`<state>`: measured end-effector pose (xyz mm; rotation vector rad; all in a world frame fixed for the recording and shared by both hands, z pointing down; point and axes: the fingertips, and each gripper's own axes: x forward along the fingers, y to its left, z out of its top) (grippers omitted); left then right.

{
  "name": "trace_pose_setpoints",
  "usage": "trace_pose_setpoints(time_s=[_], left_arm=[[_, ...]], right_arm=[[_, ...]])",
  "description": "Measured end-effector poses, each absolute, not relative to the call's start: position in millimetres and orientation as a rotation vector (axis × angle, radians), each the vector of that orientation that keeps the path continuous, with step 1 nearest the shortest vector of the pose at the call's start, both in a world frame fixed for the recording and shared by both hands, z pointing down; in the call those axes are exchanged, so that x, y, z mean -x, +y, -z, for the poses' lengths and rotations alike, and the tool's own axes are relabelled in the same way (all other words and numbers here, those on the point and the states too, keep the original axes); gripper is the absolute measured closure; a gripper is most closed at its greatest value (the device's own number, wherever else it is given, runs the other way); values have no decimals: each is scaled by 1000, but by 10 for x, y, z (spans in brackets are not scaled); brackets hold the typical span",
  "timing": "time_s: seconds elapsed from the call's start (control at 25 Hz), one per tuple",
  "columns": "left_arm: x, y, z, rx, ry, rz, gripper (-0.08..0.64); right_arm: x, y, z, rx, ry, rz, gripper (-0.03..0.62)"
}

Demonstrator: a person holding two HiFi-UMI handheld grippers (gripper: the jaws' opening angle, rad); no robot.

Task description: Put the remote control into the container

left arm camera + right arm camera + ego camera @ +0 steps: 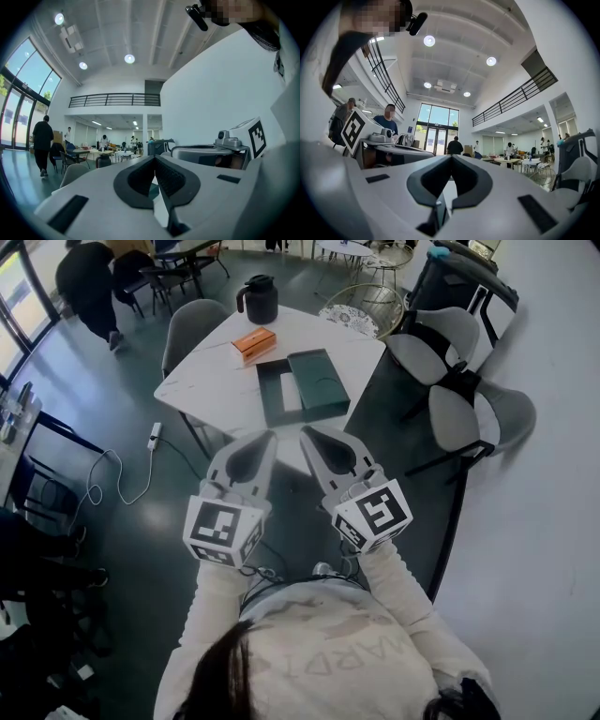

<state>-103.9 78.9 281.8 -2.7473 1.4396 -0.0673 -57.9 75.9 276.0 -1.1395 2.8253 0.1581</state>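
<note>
My left hand-held gripper point(267, 439) is closed on nothing, and my right hand-held gripper point(307, 435) beside it is closed and empty too, both well short of the surface point(211, 381). On that surface the green container point(267, 395) lies open. A pale strip point(291, 396) inside it may be the remote control, but I cannot tell, so either the task is done or the pickup is still to come.

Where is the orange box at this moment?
In the head view, the orange box lies on the white table, between the black jug beyond it and the dark green container nearer the camera.
</note>
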Motion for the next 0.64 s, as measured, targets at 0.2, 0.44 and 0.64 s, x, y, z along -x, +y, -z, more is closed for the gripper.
trace_pose_setpoints(time_s=[0.2,0.44,0.64], left_arm=[[1079,782,-2832,2748,1447,61,548],[1104,801,-2820,2743,1446,53,548],[1097,823,-2798,2745,1445,54,548]], right_arm=[[599,751,-2759,1141,2825,-157,577],[615,770,-2771,1151,2818,-141,577],[611,790,-2758,1151,2827,-151,577]])
